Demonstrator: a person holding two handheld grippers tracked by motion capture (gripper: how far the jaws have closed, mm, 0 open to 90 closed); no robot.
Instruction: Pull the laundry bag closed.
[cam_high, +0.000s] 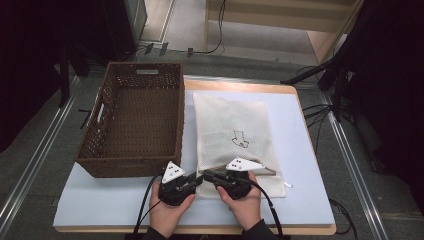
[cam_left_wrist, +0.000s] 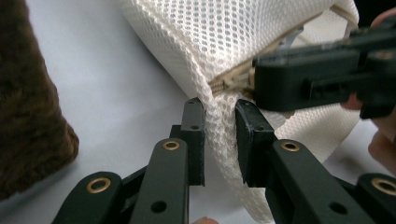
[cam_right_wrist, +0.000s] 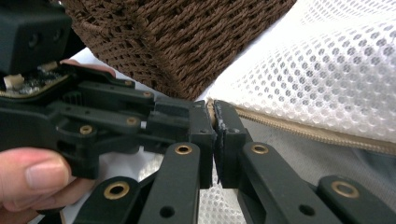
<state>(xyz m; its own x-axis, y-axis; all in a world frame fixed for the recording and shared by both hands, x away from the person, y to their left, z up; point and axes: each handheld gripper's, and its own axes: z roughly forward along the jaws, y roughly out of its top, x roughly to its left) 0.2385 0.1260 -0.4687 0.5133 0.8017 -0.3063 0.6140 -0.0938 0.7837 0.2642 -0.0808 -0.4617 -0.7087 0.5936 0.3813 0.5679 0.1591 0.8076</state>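
Note:
A white mesh laundry bag (cam_high: 235, 125) lies flat on the white mat, its zipper (cam_right_wrist: 303, 133) along the near edge. Both grippers meet at the bag's near left corner. My left gripper (cam_left_wrist: 219, 116) has the bunched mesh corner (cam_left_wrist: 219, 140) between its jaws, and the fabric touches both pads. My right gripper (cam_right_wrist: 215, 116) is shut on the tan end of the zipper, right beside the left gripper (cam_right_wrist: 93, 121). In the high view, the left gripper (cam_high: 196, 179) and the right gripper (cam_high: 209, 175) sit tip to tip, each held by a hand.
A brown wicker basket (cam_high: 127, 167) stands on the left half of the mat, its near right corner close to the grippers. Bare white mat (cam_high: 300, 165) lies to the right of the bag and in front of the hands. Cables and dark stands surround the table.

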